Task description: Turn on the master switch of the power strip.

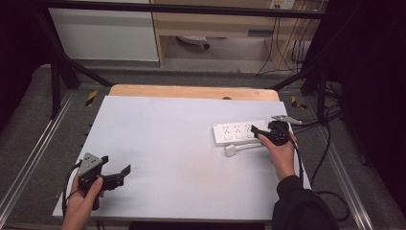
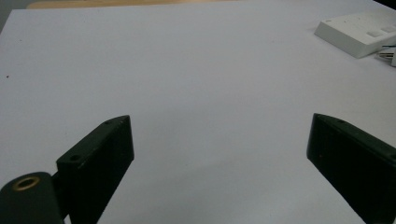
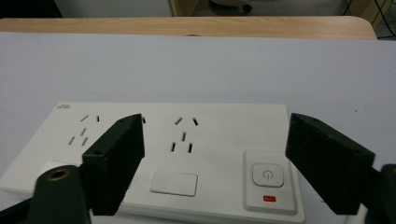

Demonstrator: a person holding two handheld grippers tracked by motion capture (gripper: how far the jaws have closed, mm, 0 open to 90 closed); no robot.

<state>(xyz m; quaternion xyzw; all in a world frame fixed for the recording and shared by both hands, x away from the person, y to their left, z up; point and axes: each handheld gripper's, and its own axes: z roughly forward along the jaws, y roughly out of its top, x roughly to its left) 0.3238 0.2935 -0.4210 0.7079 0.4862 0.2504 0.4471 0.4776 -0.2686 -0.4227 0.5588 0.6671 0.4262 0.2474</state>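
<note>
The left gripper [image 1: 116, 173] hovers near the front left corner of the desk [image 1: 158, 143], held in the person's left hand [image 1: 82, 203]. Its jaws stand wide apart with nothing between them; in the left gripper view only bare white desk lies between them, and the power strip [image 2: 362, 31] shows far off at the upper right, well apart from this gripper.

The power strip [image 1: 241, 132] lies flat near the right edge of the desk, about midway between front and back, its long side running left to right. Just in front of it lies a white plug [image 1: 231, 150] with its cable [image 1: 251, 145] running to the right.

The right gripper [image 1: 257, 132], in the right hand [image 1: 282, 155], sits at the strip's right end, pointing left along it. In the right gripper view the jaws are spread apart and clamp nothing: the left one stands over the strip's [image 3: 187, 154] sockets, the right one just off its right end. Between them lie a set of socket slots [image 3: 184, 135], a blank white cover [image 3: 174, 183] and the power button [image 3: 266, 175] with a small red light [image 3: 269, 199] below it. Whether the jaws touch the strip's face I cannot tell.
</note>
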